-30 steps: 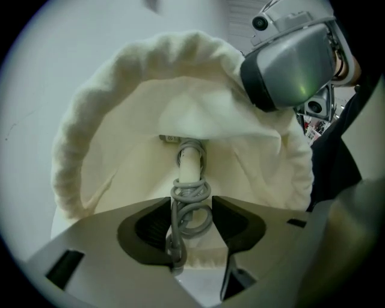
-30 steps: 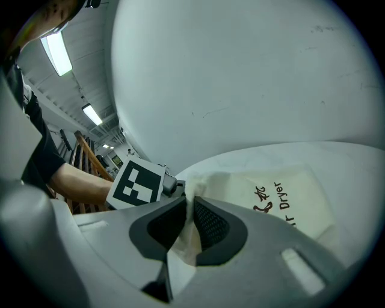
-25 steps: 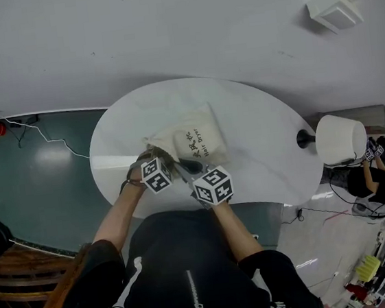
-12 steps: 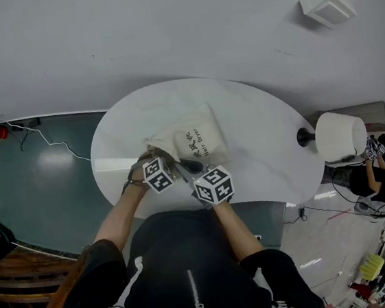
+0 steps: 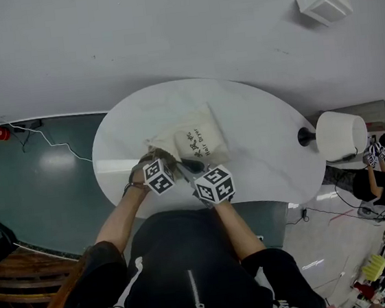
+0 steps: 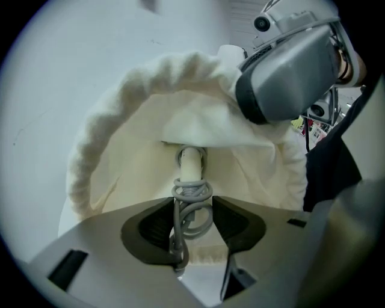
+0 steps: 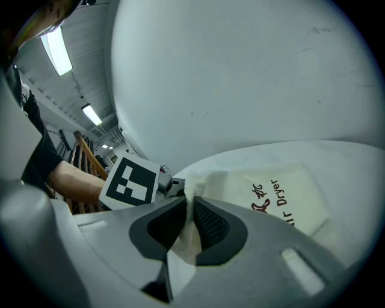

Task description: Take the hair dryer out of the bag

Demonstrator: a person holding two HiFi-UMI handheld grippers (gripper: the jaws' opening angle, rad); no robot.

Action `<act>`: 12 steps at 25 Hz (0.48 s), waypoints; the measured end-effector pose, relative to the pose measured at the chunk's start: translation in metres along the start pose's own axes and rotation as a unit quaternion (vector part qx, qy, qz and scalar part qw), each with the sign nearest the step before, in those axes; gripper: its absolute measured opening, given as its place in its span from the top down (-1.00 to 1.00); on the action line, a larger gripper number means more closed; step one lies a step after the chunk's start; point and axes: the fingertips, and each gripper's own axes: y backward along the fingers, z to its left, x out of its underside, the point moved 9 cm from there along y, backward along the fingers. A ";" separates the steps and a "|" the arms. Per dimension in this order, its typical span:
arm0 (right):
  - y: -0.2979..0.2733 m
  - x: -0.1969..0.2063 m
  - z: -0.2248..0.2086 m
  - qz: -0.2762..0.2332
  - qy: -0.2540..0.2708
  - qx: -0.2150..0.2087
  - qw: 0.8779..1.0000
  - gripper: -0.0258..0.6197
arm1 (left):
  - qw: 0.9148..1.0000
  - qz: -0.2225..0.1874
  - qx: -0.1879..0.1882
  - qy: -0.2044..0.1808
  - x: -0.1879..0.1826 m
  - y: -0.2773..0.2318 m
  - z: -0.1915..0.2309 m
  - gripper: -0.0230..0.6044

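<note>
Two claws at the cloth bag on the bench: my right claw pinches the bag's rim to hold its mouth wide, while my left claw grips the coiled cord of the hair dryer, which lies mostly inside the bag.

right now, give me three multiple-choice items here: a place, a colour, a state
1. Where does the bag lie? A on the floor; B on the white table; C on a chair.
2. What colour is the cord inside the bag's mouth? A grey; B red; C black.
3. What is the right gripper doing? A open, empty; B shut on the cord; C shut on the bag's rim.
Answers: B, the head view shows it on the tabletop; A, the left gripper view shows grey loops; C, cloth is pinched between its jaws.
</note>
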 end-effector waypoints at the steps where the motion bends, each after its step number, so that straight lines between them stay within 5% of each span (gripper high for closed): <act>1: 0.000 0.000 0.000 0.001 0.001 0.000 1.000 0.80 | 1.000 0.000 0.000 0.000 0.001 0.001 -0.001 0.28; 12: 0.000 0.002 0.001 0.002 0.002 0.001 1.000 0.80 | 1.000 0.004 -0.005 0.001 0.005 0.014 -0.003 0.28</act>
